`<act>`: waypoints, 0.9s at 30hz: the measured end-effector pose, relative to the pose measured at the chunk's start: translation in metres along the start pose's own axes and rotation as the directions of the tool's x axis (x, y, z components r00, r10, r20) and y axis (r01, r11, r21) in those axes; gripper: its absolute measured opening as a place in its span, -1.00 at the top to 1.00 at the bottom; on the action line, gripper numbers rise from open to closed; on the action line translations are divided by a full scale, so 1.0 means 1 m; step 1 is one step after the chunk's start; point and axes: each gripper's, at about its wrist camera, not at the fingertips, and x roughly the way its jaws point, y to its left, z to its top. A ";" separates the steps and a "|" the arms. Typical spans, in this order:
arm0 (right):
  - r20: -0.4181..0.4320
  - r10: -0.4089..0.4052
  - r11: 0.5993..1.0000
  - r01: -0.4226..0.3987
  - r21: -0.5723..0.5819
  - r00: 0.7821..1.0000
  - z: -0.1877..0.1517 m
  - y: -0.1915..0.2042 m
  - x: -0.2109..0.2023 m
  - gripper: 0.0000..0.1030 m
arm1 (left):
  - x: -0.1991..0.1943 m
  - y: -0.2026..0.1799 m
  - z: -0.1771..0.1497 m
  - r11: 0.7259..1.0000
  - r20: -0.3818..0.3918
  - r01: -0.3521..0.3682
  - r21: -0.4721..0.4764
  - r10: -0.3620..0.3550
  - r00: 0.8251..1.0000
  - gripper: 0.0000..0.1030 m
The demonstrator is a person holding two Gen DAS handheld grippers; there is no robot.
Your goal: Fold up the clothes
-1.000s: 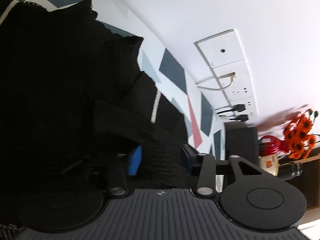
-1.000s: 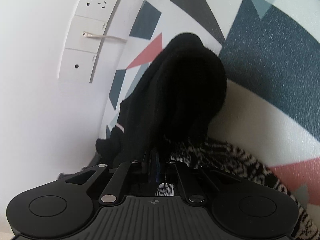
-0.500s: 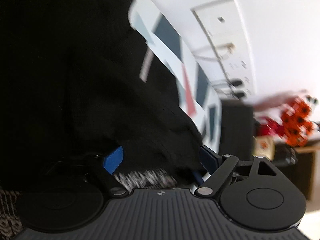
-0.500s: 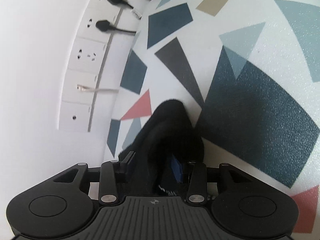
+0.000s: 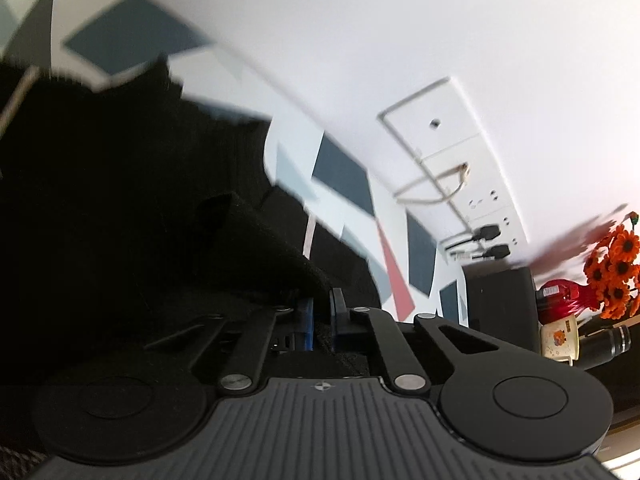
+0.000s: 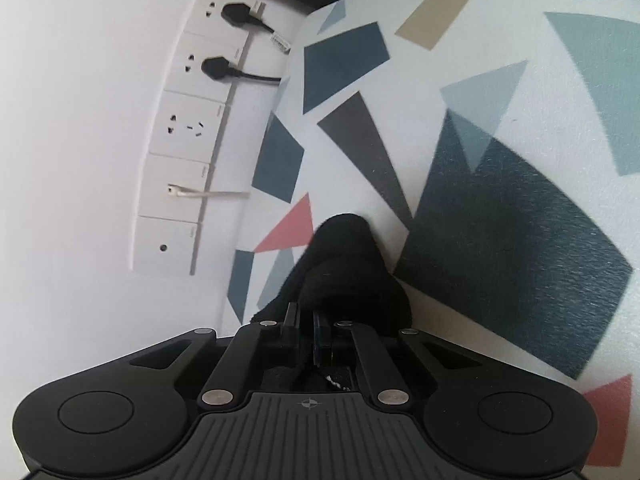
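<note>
1. Since the earlier frames, both sets of jaws have been opening and closing again; black cloth now sits between each pair.
2. Left gripper (image 5: 320, 316): jaws clamped on the black sweater (image 5: 132, 208).
3. Right gripper (image 6: 306, 330): jaws clamped on another fold.
4. Sweater lies on the patterned surface (image 6: 520, 140): soft, limp, light; grip edges or corners.

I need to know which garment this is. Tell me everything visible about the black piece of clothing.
The black garment looks like thick ribbed knit with a thin pale stripe. It is bunched and draped over the patterned surface. The left gripper and the right gripper are each shut on a fold of it. Its full shape is hidden.
</note>
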 end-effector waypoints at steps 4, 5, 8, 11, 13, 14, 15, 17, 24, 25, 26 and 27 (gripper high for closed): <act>-0.042 0.078 0.994 -0.081 -0.071 0.996 -0.008 0.040 0.009 0.91 | -0.053 -0.012 0.025 0.999 0.172 0.023 0.049 -0.031 0.985 0.87; -0.063 0.107 0.989 -0.113 -0.100 0.992 -0.012 0.053 0.009 0.90 | -0.073 -0.015 0.031 0.997 0.221 0.027 0.074 -0.043 0.974 0.86; -0.167 0.152 0.965 -0.183 -0.187 0.974 -0.034 0.085 0.019 0.90 | -0.132 -0.012 0.031 0.981 0.360 -0.021 0.191 -0.050 0.932 0.85; -0.281 0.102 0.949 -0.178 -0.260 0.954 -0.072 0.091 0.034 0.90 | -0.154 0.010 0.008 0.958 0.409 -0.158 0.241 0.048 0.911 0.85; -0.341 0.018 0.943 -0.129 -0.307 0.940 -0.099 0.082 0.050 0.89 | -0.146 0.037 -0.006 0.941 0.369 -0.249 0.230 0.152 0.917 0.85; -0.361 -0.024 0.940 -0.102 -0.326 0.932 -0.110 0.074 0.057 0.89 | -0.142 0.051 -0.013 0.929 0.349 -0.293 0.226 0.204 0.915 0.85; -0.382 -0.065 0.935 -0.077 -0.346 0.922 -0.120 0.067 0.065 0.84 | -0.138 0.063 -0.020 0.923 0.330 -0.324 0.209 0.246 0.911 0.85; -0.399 -0.155 0.921 -0.013 -0.389 0.904 -0.134 0.055 0.076 0.81 | -0.135 0.083 -0.031 0.913 0.299 -0.359 0.192 0.294 0.908 0.85; -0.348 -0.210 0.882 0.024 -0.470 0.914 -0.133 0.065 0.052 0.51 | -0.155 0.111 -0.040 0.940 0.274 -0.318 0.124 0.276 0.921 0.12; -0.336 -0.210 0.885 0.032 -0.465 0.918 -0.128 0.065 0.051 0.50 | -0.157 0.115 -0.038 0.943 0.279 -0.316 0.099 0.279 0.919 -0.11; -0.324 -0.209 0.887 0.039 -0.460 0.923 -0.124 0.066 0.049 0.46 | -0.160 0.119 -0.037 0.946 0.285 -0.314 0.075 0.282 0.916 -0.16; -0.313 -0.208 0.890 0.047 -0.454 0.927 -0.119 0.067 0.048 0.39 | -0.163 0.123 -0.035 0.949 0.290 -0.312 0.050 0.285 0.914 -0.18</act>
